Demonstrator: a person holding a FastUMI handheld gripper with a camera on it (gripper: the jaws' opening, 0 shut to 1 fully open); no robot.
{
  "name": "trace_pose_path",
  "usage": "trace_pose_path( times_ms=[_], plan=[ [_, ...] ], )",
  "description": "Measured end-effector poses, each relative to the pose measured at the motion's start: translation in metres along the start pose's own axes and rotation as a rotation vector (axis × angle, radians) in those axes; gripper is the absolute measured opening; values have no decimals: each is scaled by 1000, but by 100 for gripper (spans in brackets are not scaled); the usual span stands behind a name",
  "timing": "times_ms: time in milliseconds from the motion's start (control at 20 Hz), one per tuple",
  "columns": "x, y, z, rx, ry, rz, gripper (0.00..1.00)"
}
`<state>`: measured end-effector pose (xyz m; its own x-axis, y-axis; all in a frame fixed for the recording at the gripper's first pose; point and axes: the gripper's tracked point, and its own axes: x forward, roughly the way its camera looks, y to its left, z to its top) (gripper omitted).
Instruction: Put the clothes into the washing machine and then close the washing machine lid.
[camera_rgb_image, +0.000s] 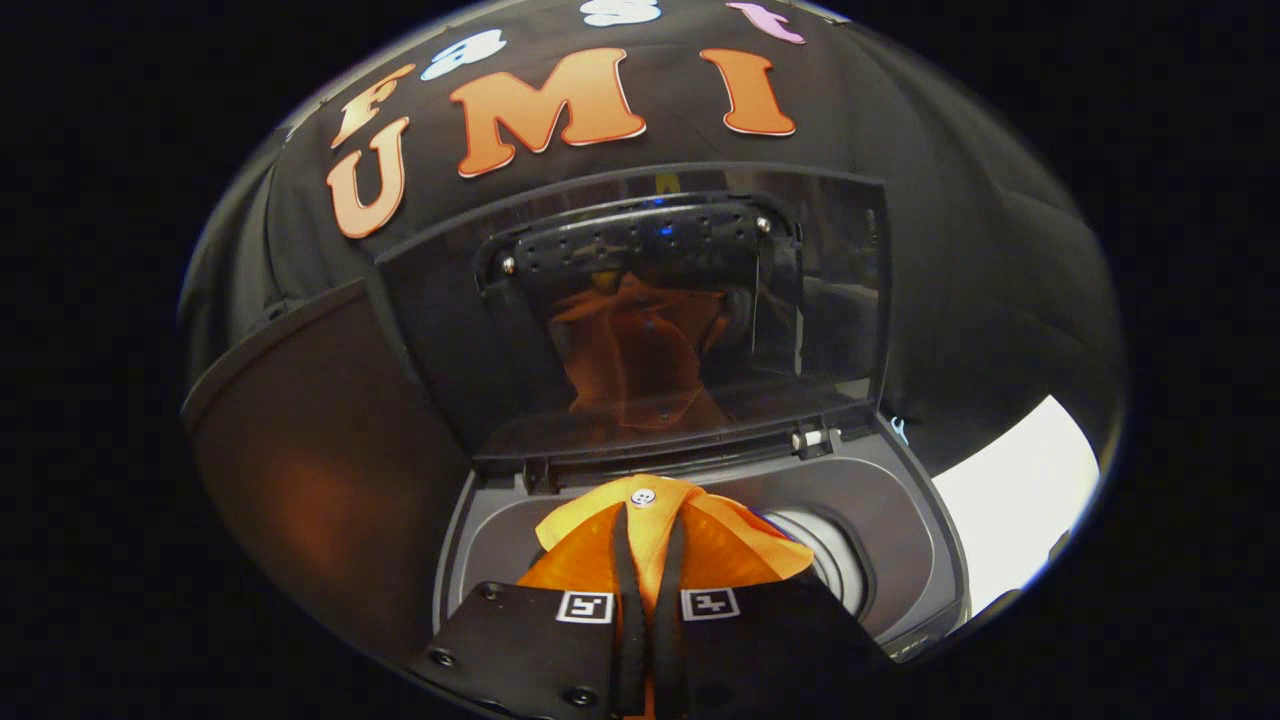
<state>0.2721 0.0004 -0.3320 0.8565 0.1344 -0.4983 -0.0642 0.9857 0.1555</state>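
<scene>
Orange garment pinched in the tool, held over the open washing machine

The tool (648, 560) has its fingers pressed together on the orange garment (700, 545), a fold of cloth caught between them; the garment hangs just ahead of the fingers, above the washing machine (900, 520) top, with the drum opening (830, 560) showing pale at about 3 o'clock from the cloth; to do this well, I judge, carry the cloth toward 3 o'clock until it is over the opening, lower it, then spread the fingers; the lid (640, 300) stands upright beyond, at 12 o'clock, its dark glass mirroring the orange; the garment is bright orange, soft and bunched, with a small white button (643, 495) at its top.
</scene>
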Motion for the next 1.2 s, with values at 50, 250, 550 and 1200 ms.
trace_pose_path(
  times_ms=[50,250,550,1200],
  plan=[
    [3,-4,-2,-14,12,-11,11],
    [3,-9,4,17,-11,-49,14],
    [2,-21,-15,-1,34,-93,99],
    [-76,-7,75,45,-208,-95,99]
  ],
)
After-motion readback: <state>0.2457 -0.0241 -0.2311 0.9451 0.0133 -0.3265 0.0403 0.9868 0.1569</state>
